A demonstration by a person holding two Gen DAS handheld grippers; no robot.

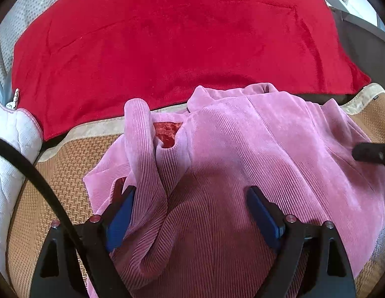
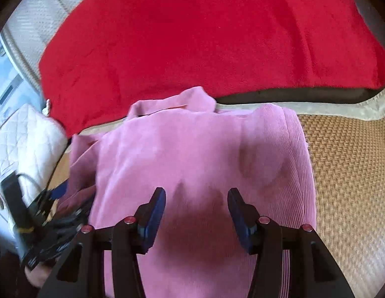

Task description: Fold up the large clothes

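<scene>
Corduroy fills the lower half of the left wrist view: a pink garment (image 1: 242, 154) is spread over a woven tan mat (image 1: 65, 173) with a pale border, and beyond the mat a red blanket (image 1: 167, 44) is laid across the far side. One ribbed sleeve (image 1: 140, 149) is seen looped over the garment's left part, with a patch of dark red lining (image 1: 167, 134) exposed just beside it. The left gripper (image 1: 190, 191) is held over the cloth with its jaws wide apart — nothing is clamped, though the sleeve is draped against the inner face of the left blue pad. A black cable (image 1: 43, 181) is seen crossing the lower left, a white quilted cushion (image 1: 11, 149) is at the left edge, and a black tip of the other tool shows at the right edge.

In the right wrist view, which is somewhat blurred, the pink garment (image 2: 192, 149) is seen lying lengthwise on the mat (image 2: 349, 173), its collar end (image 2: 192, 96) reaching the red blanket (image 2: 204, 32). The right gripper (image 2: 196, 196) is held above the cloth with its jaws parted — no fabric is pinched between the blue pads. The left gripper (image 2: 55, 198) is seen only as a blurred shape at the lower left, by the garment's left edge.
</scene>
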